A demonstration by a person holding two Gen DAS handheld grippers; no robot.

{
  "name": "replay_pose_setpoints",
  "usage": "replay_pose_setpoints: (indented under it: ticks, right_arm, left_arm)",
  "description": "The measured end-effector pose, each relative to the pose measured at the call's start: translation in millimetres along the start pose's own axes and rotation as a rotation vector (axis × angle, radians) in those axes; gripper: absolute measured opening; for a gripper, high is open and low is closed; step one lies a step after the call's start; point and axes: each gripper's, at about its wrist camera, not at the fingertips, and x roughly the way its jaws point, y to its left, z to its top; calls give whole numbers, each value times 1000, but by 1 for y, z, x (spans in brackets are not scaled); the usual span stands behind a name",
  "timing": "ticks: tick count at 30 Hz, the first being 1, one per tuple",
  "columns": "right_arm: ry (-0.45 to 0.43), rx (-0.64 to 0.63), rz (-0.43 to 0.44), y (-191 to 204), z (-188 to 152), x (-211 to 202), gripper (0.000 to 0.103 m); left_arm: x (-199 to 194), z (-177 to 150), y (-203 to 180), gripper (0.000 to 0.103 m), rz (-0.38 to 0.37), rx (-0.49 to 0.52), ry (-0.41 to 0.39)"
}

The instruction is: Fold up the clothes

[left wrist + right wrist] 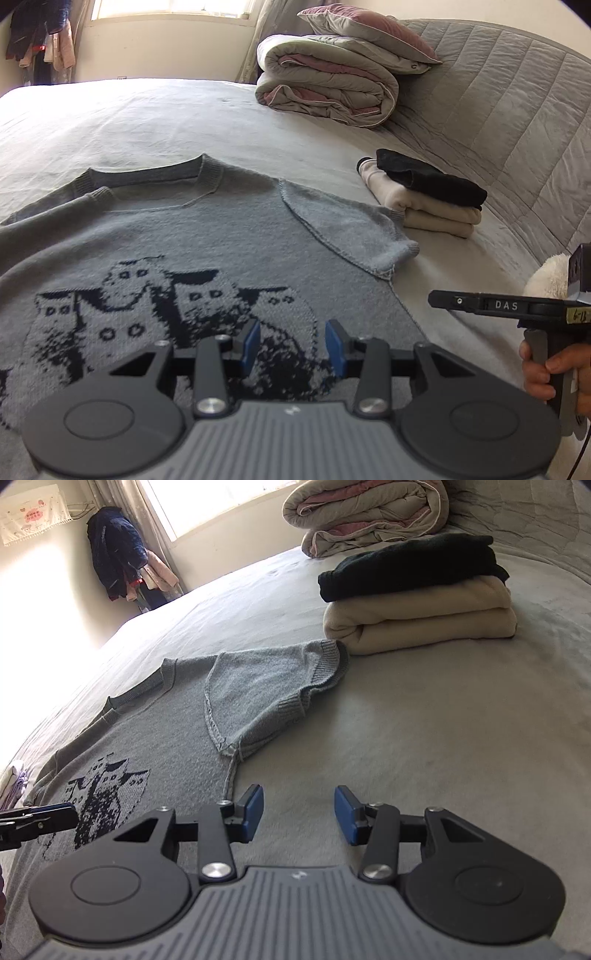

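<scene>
Left gripper (292,345) jaws apart, blue pads (252,341) spread with nothing between them, hovering over the dark knit pattern (155,314) on the chest of the grey sweater (221,236). Sweater lies flat, front up, on the bed (166,122), collar (147,177) ahead of the left gripper, short sleeve (351,236) ahead and to its right, folded inward onto the body.

Right gripper (299,814) jaws also apart, nothing pinched, over bare bed sheet just right of the sweater's side edge; sleeve (266,686) ahead-left of it. In the left wrist view the right gripper shows as a black bar at far right, a hand (546,365) on its handle.

Stack of folded clothes (417,602), black on cream, ahead-right of the right gripper, near the sleeve cuff; contact unclear. Rolled quilt (365,513) further ahead behind the stack, pillow (365,33) on top of it. Clothes hanging (118,554) near the window, far ahead-left
</scene>
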Motion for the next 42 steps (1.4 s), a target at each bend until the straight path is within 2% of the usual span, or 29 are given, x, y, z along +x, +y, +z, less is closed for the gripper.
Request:
replay_pose_setpoints:
  ticks: [4, 8, 12, 16, 17, 18, 20, 21, 24, 29, 33, 35, 37, 39, 42]
  right_arm:
    - [-35, -77, 27, 0, 9, 16, 49]
    - [-52, -146, 42, 2, 17, 28, 54]
    - [-51, -163, 47, 1, 25, 39, 54]
    - [-45, -178, 45, 4, 29, 48, 54]
    - [-43, -183, 43, 5, 30, 50, 46]
    - [-39, -184, 46, 6, 30, 50, 30]
    - [-34, -176, 58, 6, 30, 49, 13]
    - [-35, -166, 66, 4, 31, 47, 10]
    - [-19, -119, 70, 2, 33, 40, 9]
    - [85, -46, 24, -3, 35, 24, 8]
    - [120, -57, -11, 4, 34, 24, 10]
    - [112, -72, -35, 10, 36, 23, 19]
    - [100, -86, -49, 15, 38, 18, 21]
    - [88, -94, -56, 20, 40, 12, 43]
    - [72, -103, -62, 28, 43, 3, 46]
  left_arm:
    - [46, 10, -11, 40, -20, 8, -44]
    - [83, 11, -12, 40, -20, -31, -88]
    - [88, 7, -6, 47, -56, -114, -129]
    - [88, 5, 2, 47, -93, -164, -139]
    - [89, 5, 3, 47, -99, -173, -139]
    - [89, 5, 4, 47, -102, -178, -140]
    - [90, 5, 3, 47, -100, -177, -139]
    - [90, 5, 2, 47, -98, -174, -138]
    - [90, 5, 1, 47, -93, -169, -136]
    - [91, 6, -1, 47, -82, -156, -132]
    - [89, 8, -4, 47, -60, -131, -121]
    - [84, 9, -6, 47, -44, -112, -111]
    - [76, 8, -5, 49, -25, -82, -103]
    - [66, 6, 0, 51, -4, -65, -95]
    - [49, 4, 12, 52, 33, -47, -87]
